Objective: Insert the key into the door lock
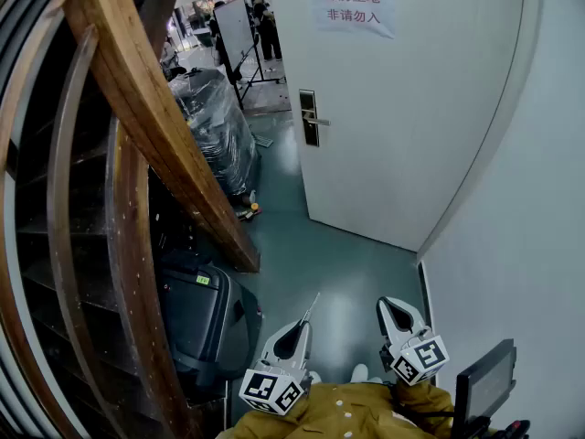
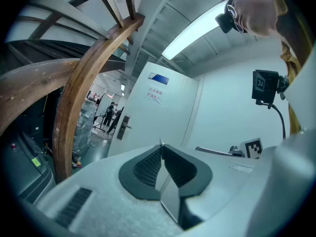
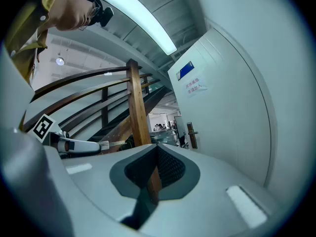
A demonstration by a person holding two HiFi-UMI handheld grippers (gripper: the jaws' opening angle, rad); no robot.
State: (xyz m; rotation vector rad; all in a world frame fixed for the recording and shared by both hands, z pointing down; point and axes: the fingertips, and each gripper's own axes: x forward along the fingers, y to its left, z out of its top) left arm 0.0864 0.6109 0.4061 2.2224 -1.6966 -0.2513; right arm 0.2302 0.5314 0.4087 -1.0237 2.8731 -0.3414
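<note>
While both are held level and low, the key (image 1: 312, 305) is pinched in the left gripper (image 1: 303, 325), with the door lock (image 1: 311, 118) well ahead. The right gripper (image 1: 393, 305) is pressed together, empty.

A white paper sign (image 1: 358, 9) taped high on the door (image 1: 393, 135) carries two lines of red Chinese characters: 库房重地 above 非请勿入. The green label (image 1: 202, 280) on the black case (image 1: 196, 323) is too small to read. So is the blue plate (image 3: 185, 70) above the sign.
</note>
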